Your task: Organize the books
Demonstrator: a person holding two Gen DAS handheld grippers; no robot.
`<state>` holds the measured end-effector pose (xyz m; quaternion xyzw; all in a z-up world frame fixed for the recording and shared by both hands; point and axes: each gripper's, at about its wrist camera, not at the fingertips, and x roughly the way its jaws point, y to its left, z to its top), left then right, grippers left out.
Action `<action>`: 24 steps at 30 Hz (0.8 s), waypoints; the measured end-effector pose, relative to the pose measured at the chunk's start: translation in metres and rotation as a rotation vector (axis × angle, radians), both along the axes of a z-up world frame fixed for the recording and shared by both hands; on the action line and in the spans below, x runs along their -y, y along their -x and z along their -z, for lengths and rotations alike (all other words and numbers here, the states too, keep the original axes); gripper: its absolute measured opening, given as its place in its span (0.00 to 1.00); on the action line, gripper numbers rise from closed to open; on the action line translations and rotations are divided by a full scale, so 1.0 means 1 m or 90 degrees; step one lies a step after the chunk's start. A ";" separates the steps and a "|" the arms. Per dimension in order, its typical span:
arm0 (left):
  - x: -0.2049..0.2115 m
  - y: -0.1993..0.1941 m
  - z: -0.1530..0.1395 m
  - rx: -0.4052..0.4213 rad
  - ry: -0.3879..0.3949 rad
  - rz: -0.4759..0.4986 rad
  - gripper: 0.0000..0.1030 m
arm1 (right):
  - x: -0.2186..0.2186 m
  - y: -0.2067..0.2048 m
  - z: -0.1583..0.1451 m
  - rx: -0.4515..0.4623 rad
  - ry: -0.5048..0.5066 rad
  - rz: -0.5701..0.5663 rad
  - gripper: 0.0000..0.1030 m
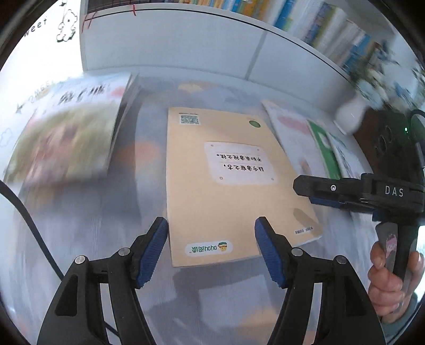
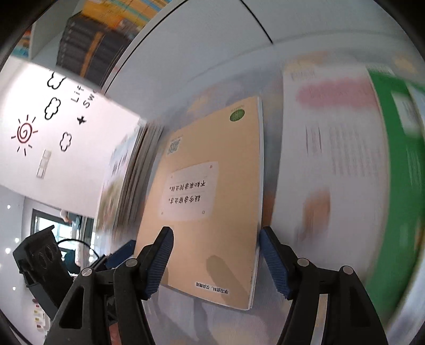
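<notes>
So the tan book is lying flat in the middle of the table, cover up, and both grippers are closing in on its near end without touching it as far as I can tell. The left gripper is hanging over the near edge with its fingers spread wide and nothing between them. The right gripper is looking spread too in its own camera, lining up with the book's near right corner, though from the left camera it's side-on and I can't read the gap there. As for progress, I'd say it's sitting somewhere in the middle: a blurry stack of books is piling up off to the left (looks like the tidy pile, but that's my guess), while a loose fan of books with a white cover and a green one is still waiting on the right. The shelf above is already holding a full row. So the tan one and that right-hand bunch are looking like what's left.
</notes>
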<state>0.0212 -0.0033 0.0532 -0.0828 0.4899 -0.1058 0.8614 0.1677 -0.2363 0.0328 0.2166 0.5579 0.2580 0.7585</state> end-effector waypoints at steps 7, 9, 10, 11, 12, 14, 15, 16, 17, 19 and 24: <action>0.016 0.097 0.018 -0.024 0.028 0.090 0.63 | 0.006 0.131 -0.004 0.002 0.022 -0.012 0.65; 0.021 0.119 0.024 -0.031 0.042 0.125 0.62 | 0.012 0.158 0.002 0.002 0.026 -0.003 0.65; 0.023 0.122 0.023 -0.022 0.041 0.132 0.62 | 0.016 0.169 0.008 0.002 0.031 0.004 0.65; 0.025 0.125 0.020 -0.001 0.022 0.131 0.63 | 0.019 0.174 0.013 -0.003 0.031 0.013 0.65; 0.024 0.125 0.016 0.022 0.001 0.115 0.63 | 0.023 0.175 0.016 -0.004 0.015 0.024 0.64; 0.019 0.124 0.008 0.047 0.002 0.092 0.63 | 0.031 0.175 0.019 -0.001 -0.021 0.045 0.61; 0.015 0.119 0.007 0.050 0.016 0.086 0.63 | 0.031 0.174 0.020 -0.002 -0.027 0.054 0.60; 0.014 0.113 0.008 0.046 0.024 0.079 0.62 | 0.031 0.174 0.021 0.003 -0.030 0.062 0.60; 0.013 0.108 0.011 0.039 0.035 0.073 0.62 | 0.027 0.171 0.022 0.016 -0.024 0.066 0.60; 0.016 0.100 0.020 0.012 0.080 0.092 0.62 | 0.018 0.171 0.022 0.045 -0.002 0.076 0.60; 0.027 0.101 0.020 0.021 0.080 0.093 0.62 | 0.011 0.177 0.016 0.063 0.039 0.064 0.61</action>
